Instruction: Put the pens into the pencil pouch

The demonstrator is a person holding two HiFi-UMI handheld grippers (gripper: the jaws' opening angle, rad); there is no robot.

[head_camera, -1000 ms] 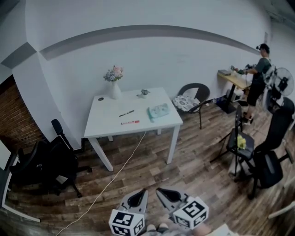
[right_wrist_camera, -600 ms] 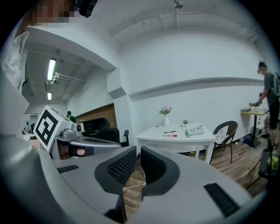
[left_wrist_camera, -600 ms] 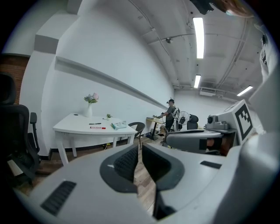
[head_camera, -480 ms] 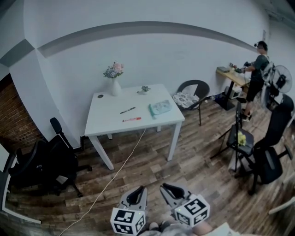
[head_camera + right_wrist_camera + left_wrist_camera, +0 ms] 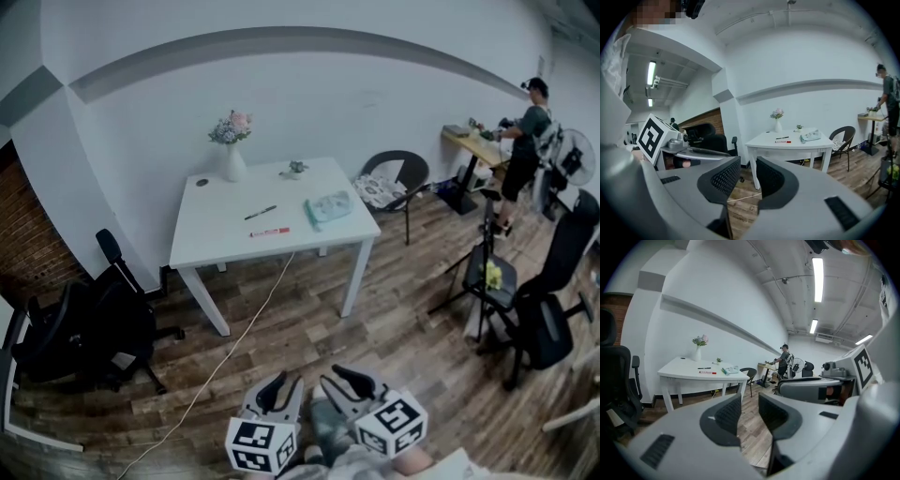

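A white table (image 5: 225,234) stands across the room by the wall. On it lie a black pen (image 5: 261,213), a red pen (image 5: 269,232) and a pale green pencil pouch (image 5: 328,206) to their right. Both grippers hang at the bottom of the head view, far from the table: left gripper (image 5: 278,392), right gripper (image 5: 347,382). Each is open by a narrow gap and holds nothing. The left gripper view shows its gripper (image 5: 750,408), the red pen (image 5: 707,372) and the pouch (image 5: 731,370). The right gripper view shows its gripper (image 5: 747,176), the red pen (image 5: 783,141) and the pouch (image 5: 812,136).
A vase of flowers (image 5: 230,155) and a small plant (image 5: 295,169) stand at the table's back. Black office chairs (image 5: 84,337) are at left. A white cable (image 5: 225,366) runs over the wood floor. At right are a wicker chair (image 5: 394,192), more chairs (image 5: 548,300) and a person (image 5: 525,141).
The table sits a little higher and nearer in the head view. Both grippers have risen slightly in the frame. Pens and pouch lie as before.
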